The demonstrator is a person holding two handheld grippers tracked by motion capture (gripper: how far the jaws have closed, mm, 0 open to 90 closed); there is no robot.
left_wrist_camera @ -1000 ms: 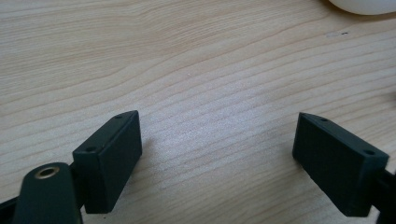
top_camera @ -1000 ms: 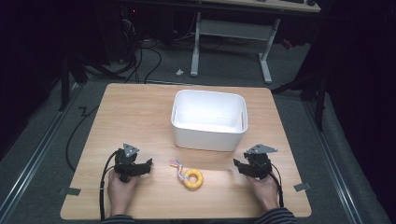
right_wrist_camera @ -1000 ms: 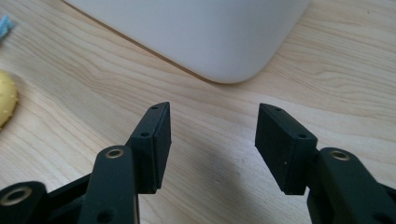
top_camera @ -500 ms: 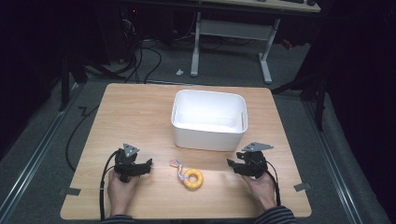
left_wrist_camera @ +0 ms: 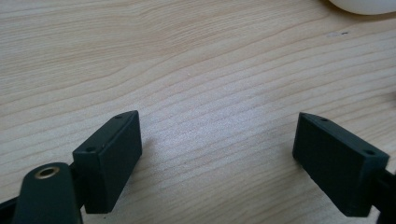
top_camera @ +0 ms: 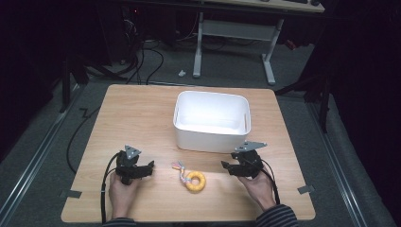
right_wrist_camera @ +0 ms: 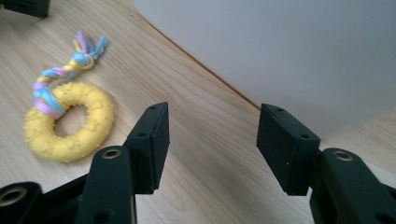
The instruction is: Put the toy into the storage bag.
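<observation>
Two grippers flank a yellow ring toy (top_camera: 195,181) from above; our right gripper (top_camera: 232,166) sits nearer it than our left gripper (top_camera: 147,167). Along the left gripper, we see jaws spread over bare table (left_wrist_camera: 196,70). Along the right, jaws spread, empty; the toy (right_wrist_camera: 70,121) lies leftward, white bin (right_wrist_camera: 280,51) just beside.

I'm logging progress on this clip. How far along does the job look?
Nothing looks done: the white bin is empty and the yellow ring toy lies on the table. In hand: the right gripper, open, points toward the toy. The left gripper is open. Grasping remains.
</observation>
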